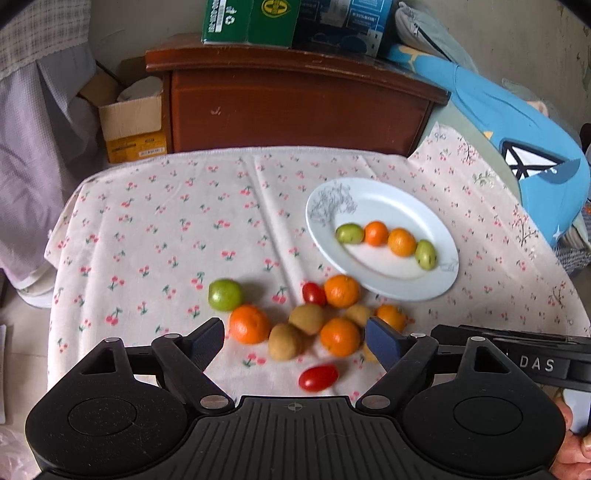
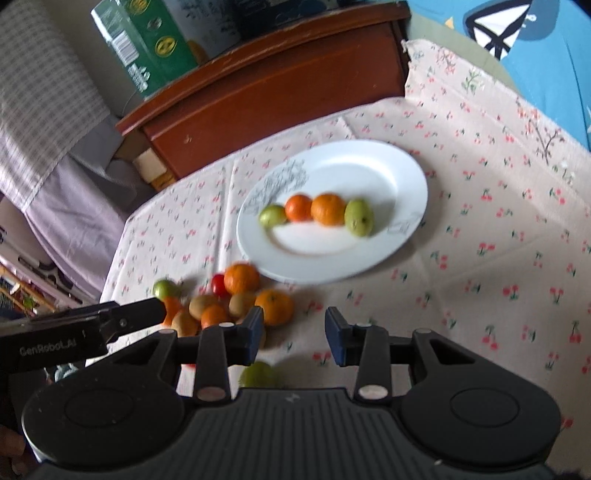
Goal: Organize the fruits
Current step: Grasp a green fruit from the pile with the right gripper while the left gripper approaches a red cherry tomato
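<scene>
plate: white oval plate [image 1: 384,284] with a grey sketchy print at one end, sitting on the table toward the far right

on the plate: four fruits in one neat touching row, a green one [image 1: 349,233], two small oranges [image 1: 376,233] next to each other in the middle, then another green one [image 1: 426,254]

loose pile: the rest is still on the cloth just in front of the plate, bunched up: a few oranges [image 1: 341,291], some brownish kiwi-looking ones [image 1: 307,318], a cherry tomato [image 1: 313,293] tucked in, and a second tomato [image 1: 318,377] lying on its own nearer the camera

stray green fruit: one green fruit [image 1: 225,294] sits at the left edge of the pile, next to an orange [image 1: 249,324]

left gripper: the left gripper [image 1: 295,341] hangs over the near side of the pile, jaws spread wide, nothing between the pads

right gripper: the right gripper [image 2: 294,334] is over bare cloth to the right of the pile, jaws narrower but with a clear gap, empty too; a blurry green fruit [image 2: 258,374] lies right below it

surface: table covered in a pale tablecloth [image 1: 166,229] with little cherry prints

room: dark wooden cabinet [image 1: 295,107] right behind the table with green cartons [image 1: 245,20] on top, an open cardboard box [image 1: 133,129] to its left, blue fabric [image 1: 517,140] off to the right
</scene>
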A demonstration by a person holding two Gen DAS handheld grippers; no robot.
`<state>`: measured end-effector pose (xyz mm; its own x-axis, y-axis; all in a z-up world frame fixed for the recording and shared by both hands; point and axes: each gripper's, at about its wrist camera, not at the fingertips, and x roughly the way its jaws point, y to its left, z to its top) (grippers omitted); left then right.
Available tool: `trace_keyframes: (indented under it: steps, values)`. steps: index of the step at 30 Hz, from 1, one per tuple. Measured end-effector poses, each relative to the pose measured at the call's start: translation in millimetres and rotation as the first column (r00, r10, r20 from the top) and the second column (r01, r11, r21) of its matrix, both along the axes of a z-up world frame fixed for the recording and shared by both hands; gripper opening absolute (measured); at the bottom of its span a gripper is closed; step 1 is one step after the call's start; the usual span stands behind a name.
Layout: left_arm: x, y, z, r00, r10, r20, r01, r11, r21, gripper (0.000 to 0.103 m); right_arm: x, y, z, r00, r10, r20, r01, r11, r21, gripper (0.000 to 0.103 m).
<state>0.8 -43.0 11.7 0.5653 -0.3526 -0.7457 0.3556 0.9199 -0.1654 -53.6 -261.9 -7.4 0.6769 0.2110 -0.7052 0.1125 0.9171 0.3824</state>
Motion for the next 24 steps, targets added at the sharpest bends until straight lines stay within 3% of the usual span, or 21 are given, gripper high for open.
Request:
trace_keyframes:
  steps: [14, 24]
  values:
    - [-18.1, 13.9, -19.7, 1.000, -0.016, -0.014, 0.017, 0.998, 0.054, 0.085, -14.0, 35.1, -18.1, 0.992, 0.118, -0.047, -0.119, 0.993, -0.004, 0.038]
    - [-22.4, 7.3, -28.9, 0.999, -0.036, -0.015, 0.037, 0.997, 0.065, 0.085, -7.9, 44.6, -27.0, 0.989, 0.135, -0.064, -0.138, 0.989, -0.050, 0.037]
